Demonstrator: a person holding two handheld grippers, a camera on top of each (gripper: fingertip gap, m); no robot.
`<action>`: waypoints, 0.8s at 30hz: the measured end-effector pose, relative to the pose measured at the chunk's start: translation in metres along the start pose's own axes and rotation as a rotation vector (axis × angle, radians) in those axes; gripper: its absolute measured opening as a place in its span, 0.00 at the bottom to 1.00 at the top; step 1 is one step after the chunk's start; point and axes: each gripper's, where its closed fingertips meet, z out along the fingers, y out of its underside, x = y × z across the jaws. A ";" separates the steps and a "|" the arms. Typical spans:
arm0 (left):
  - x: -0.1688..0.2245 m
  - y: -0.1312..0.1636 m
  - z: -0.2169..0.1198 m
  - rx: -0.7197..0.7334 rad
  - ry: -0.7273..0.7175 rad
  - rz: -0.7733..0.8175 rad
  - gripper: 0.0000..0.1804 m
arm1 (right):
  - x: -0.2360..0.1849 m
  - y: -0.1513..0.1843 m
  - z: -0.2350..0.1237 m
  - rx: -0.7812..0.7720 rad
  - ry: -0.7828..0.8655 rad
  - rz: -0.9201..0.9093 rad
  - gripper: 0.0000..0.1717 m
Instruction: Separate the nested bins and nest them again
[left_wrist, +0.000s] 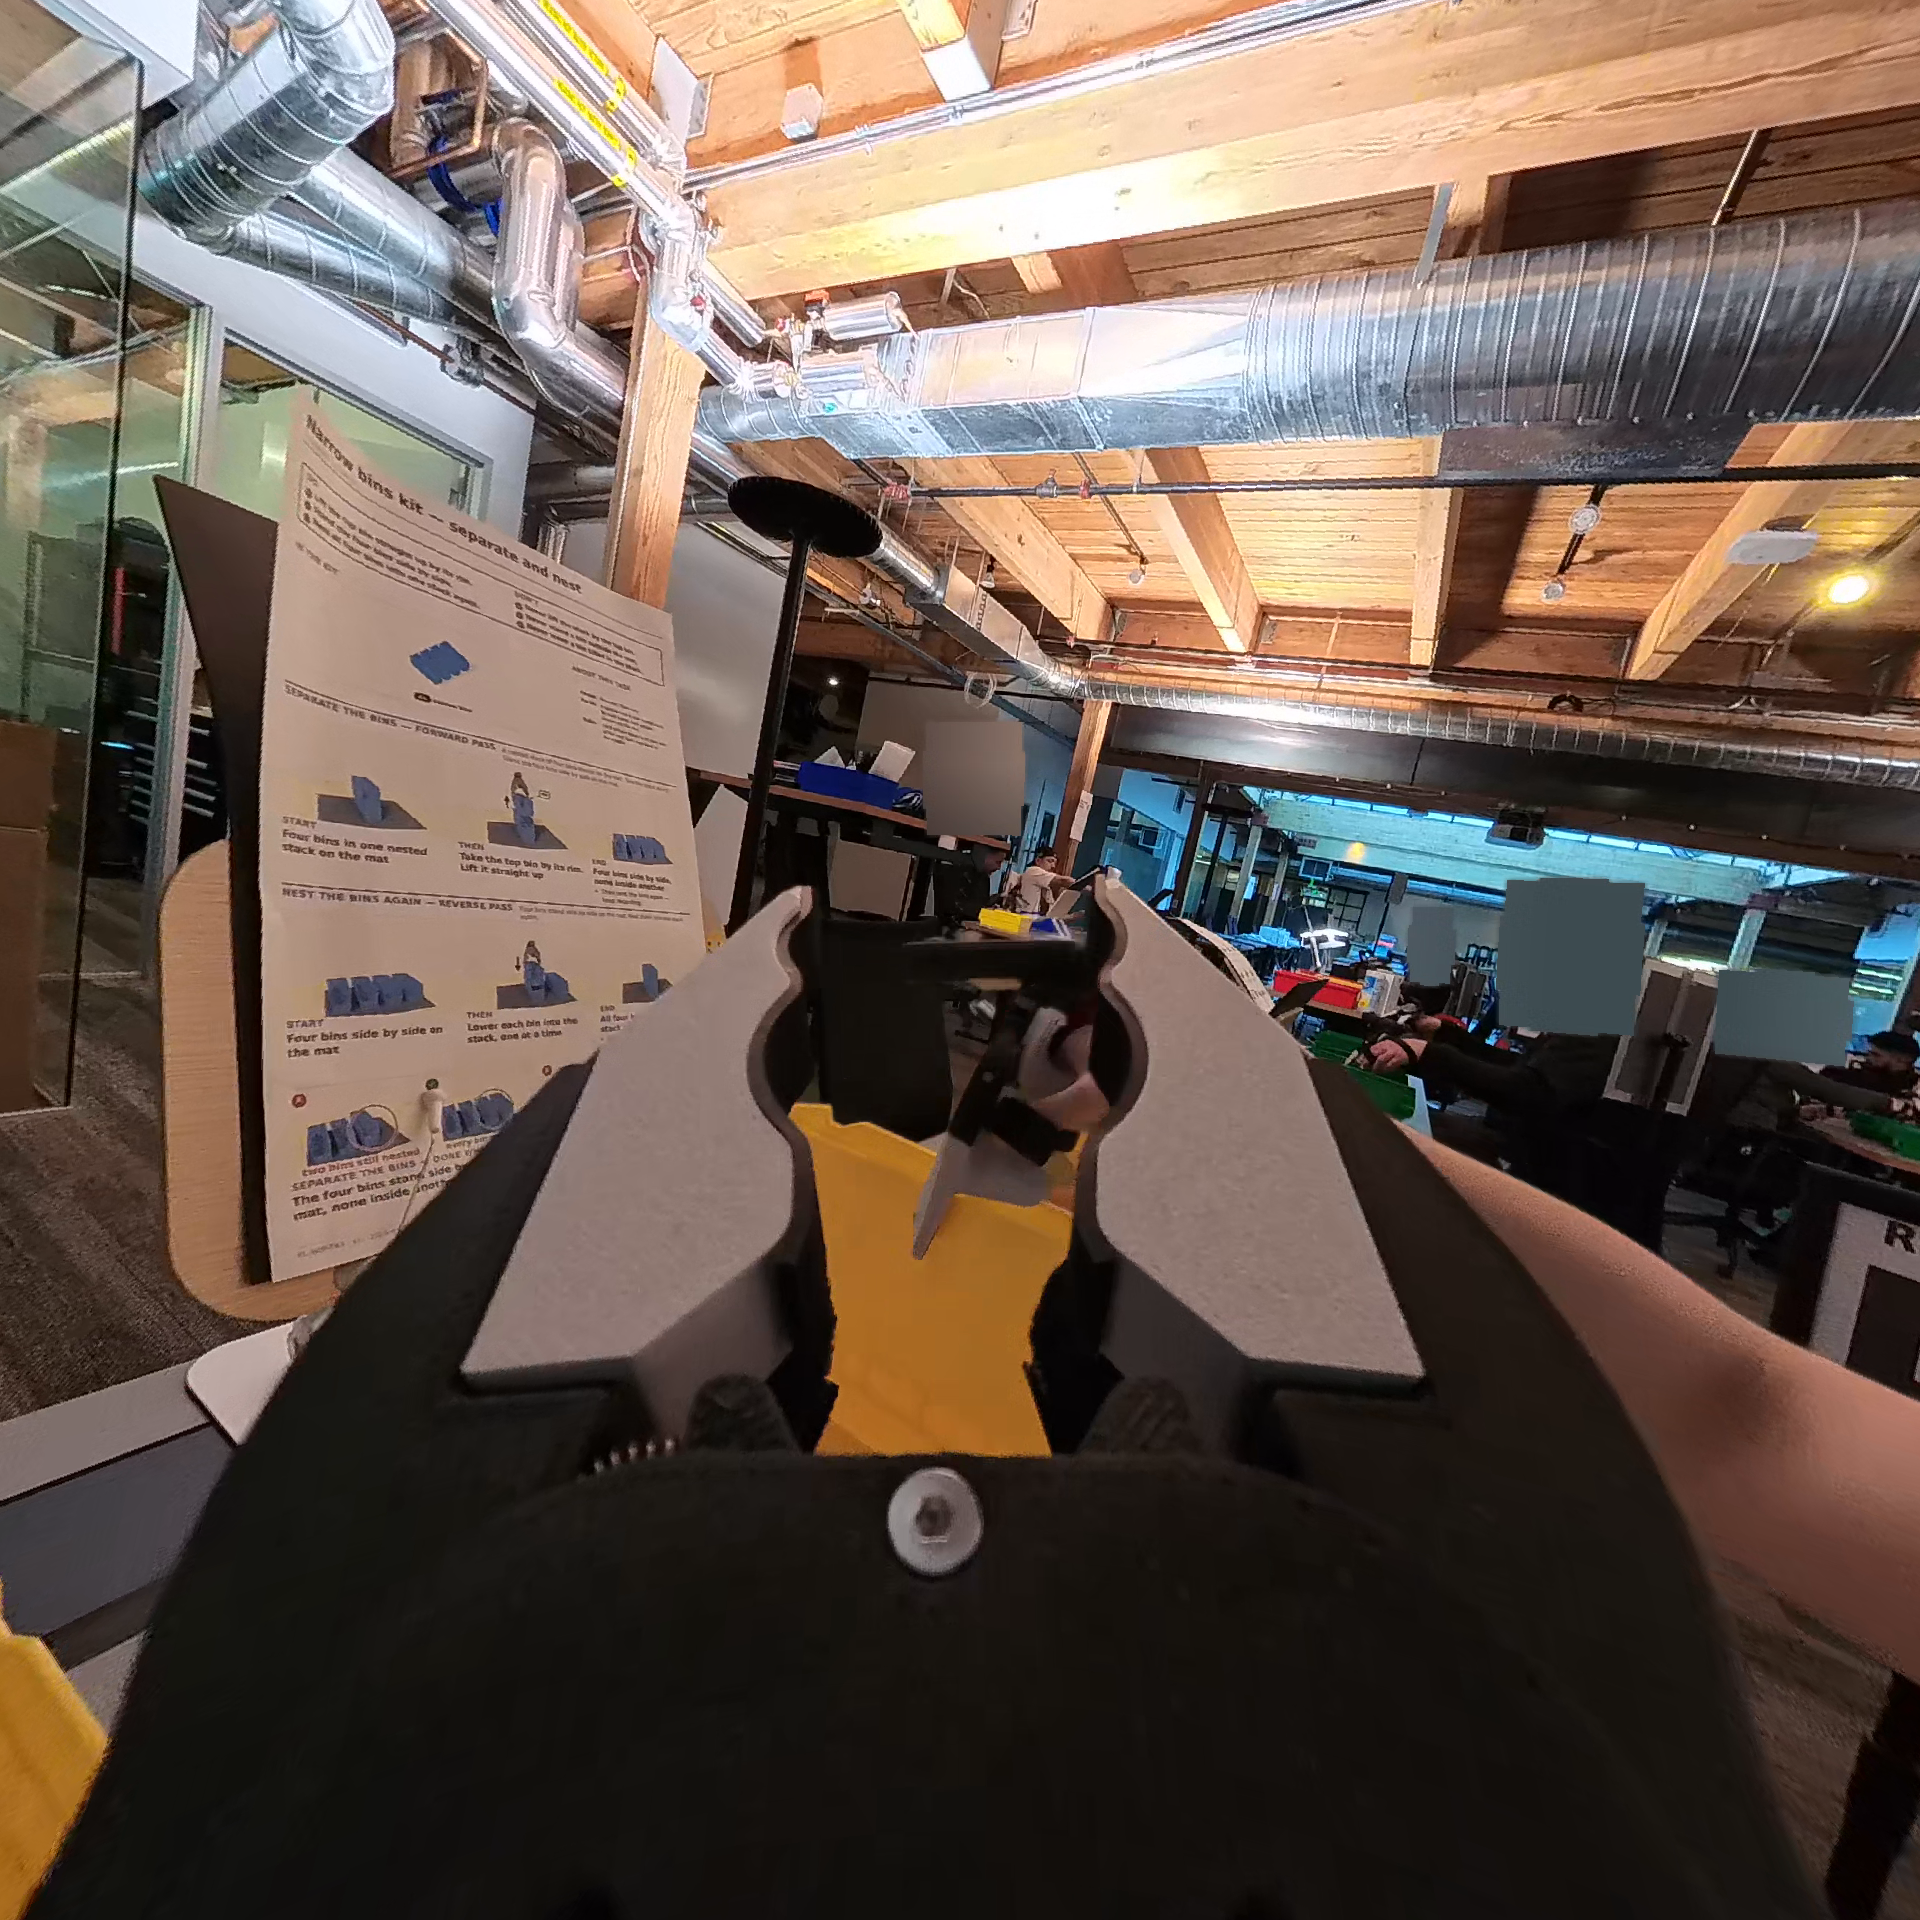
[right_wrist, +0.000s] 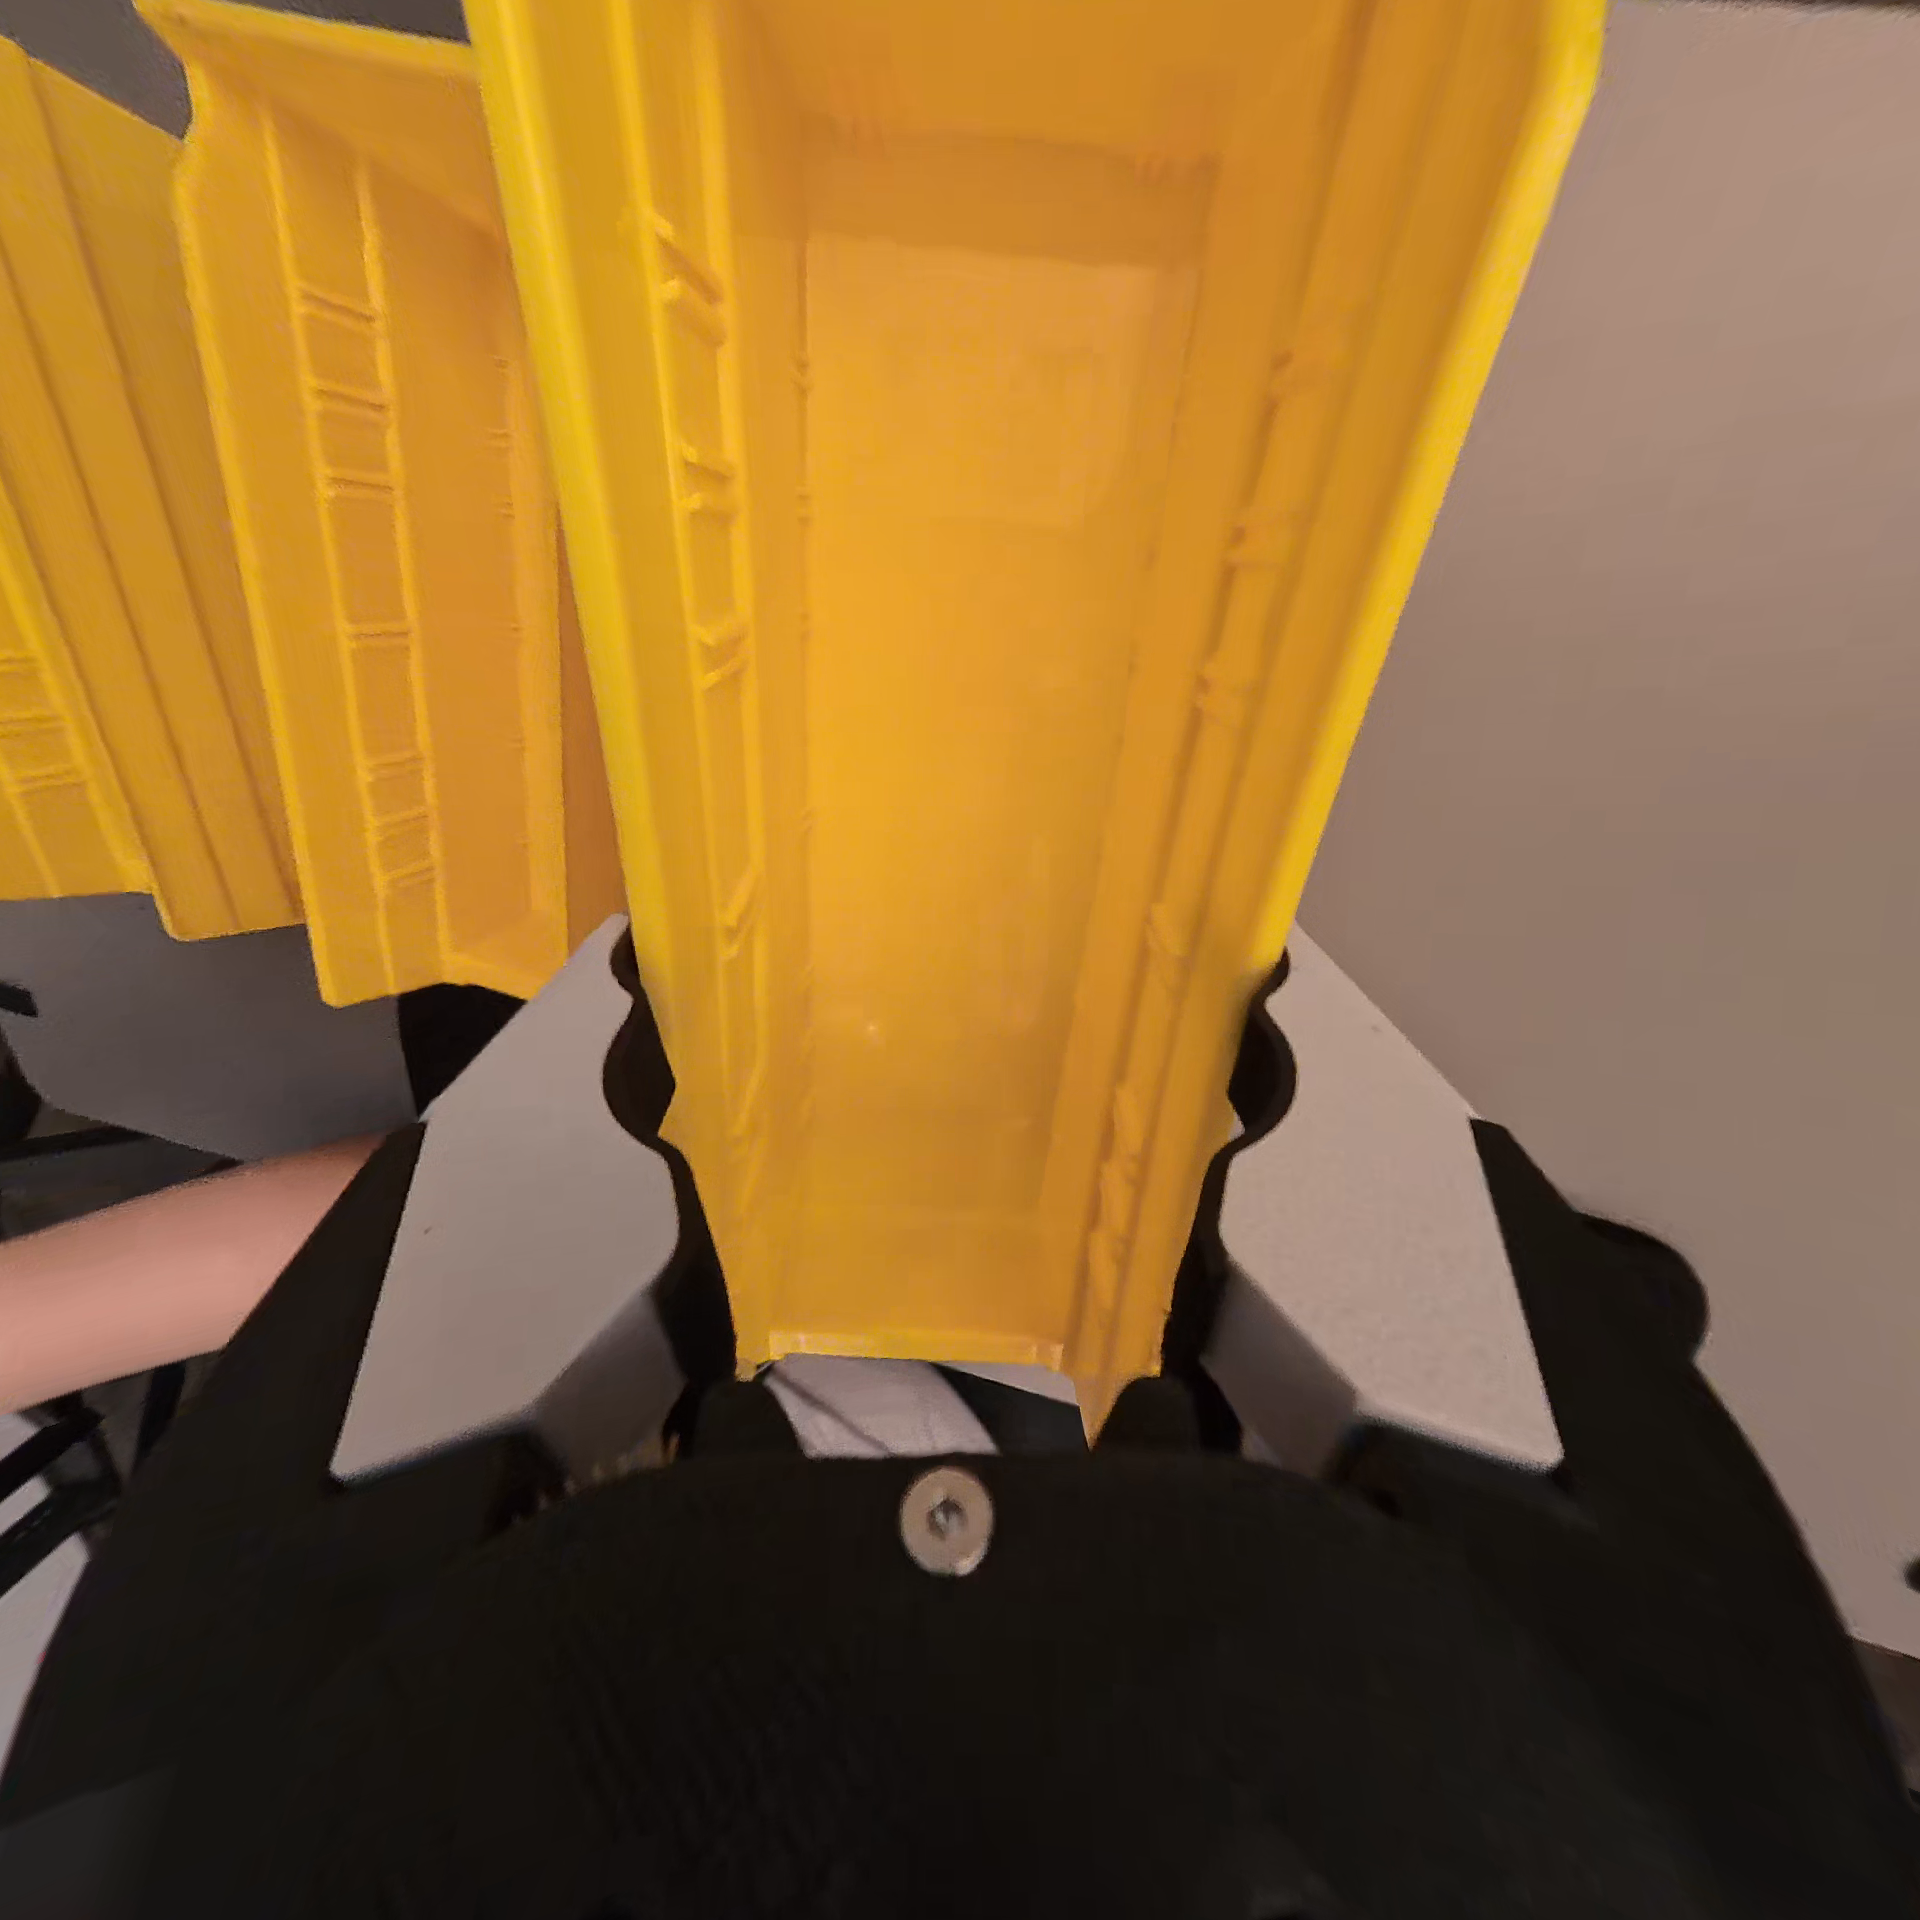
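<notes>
Right gripper (right_wrist: 951, 997) clamped across one yellow bin (right_wrist: 997, 623), two more bins (right_wrist: 353, 520) just left of it, already separated; left gripper (left_wrist: 951, 935) narrow, apparently empty; re-nesting still ahead

Bin (right_wrist: 997, 675) in my right claw (right_wrist: 951, 987): yellow plastic, ribbed, layered matt finish. My fingers (left_wrist: 665, 1174): grey, matt, finely grained; body black, rough. Screw (left_wrist: 933, 1522): bright metal. Sheet (left_wrist: 468, 831): matt paper. Beams (left_wrist: 1195, 156): bare wood. Ducts (left_wrist: 1455, 353): dull ridged metal.
</notes>
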 end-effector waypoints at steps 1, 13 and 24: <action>0.001 0.000 0.000 -0.002 0.001 0.000 0.27 | -0.003 0.000 0.007 -0.014 -0.008 0.010 0.66; 0.004 0.006 0.006 -0.027 0.011 -0.002 0.27 | 0.003 0.000 0.054 -0.077 0.113 0.105 0.67; 0.001 0.015 0.014 -0.059 0.014 -0.017 0.27 | 0.004 -0.011 0.070 -0.005 0.220 0.093 0.66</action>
